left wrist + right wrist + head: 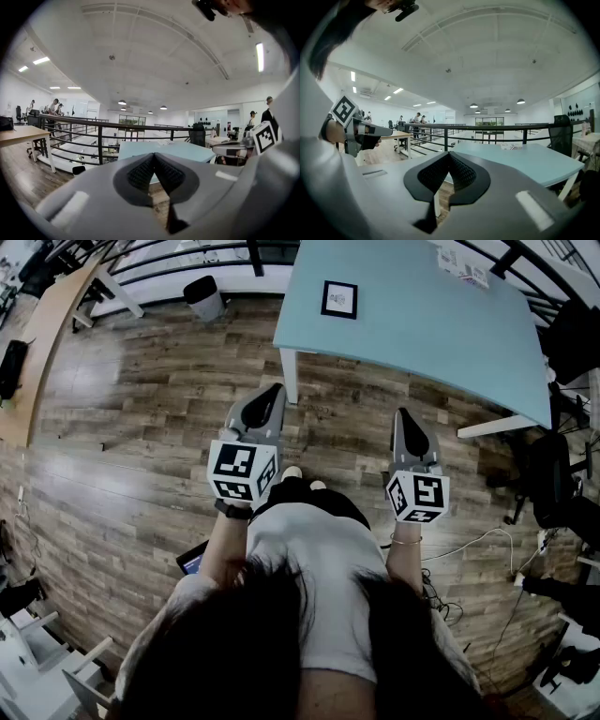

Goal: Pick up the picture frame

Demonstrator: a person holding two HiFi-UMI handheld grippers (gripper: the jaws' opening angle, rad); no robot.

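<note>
A small black picture frame [338, 299] with a white mat lies flat on the light blue table [422, 324], near its left edge. Both grippers hang over the wood floor, short of the table and well apart from the frame. My left gripper [270, 395] is shut with nothing in it; in the left gripper view its tips [153, 155] meet in front of the table [187, 150]. My right gripper [406, 416] is shut and empty as well, its jaws [449, 154] closed before the table [520, 161].
A black railing [497, 127] runs behind the table. A dark bin [203, 297] stands on the floor to the table's left. A wooden desk [42, 334] is at far left, office chairs [553, 474] at right. Papers [461, 263] lie on the table's far side. People stand in the distance.
</note>
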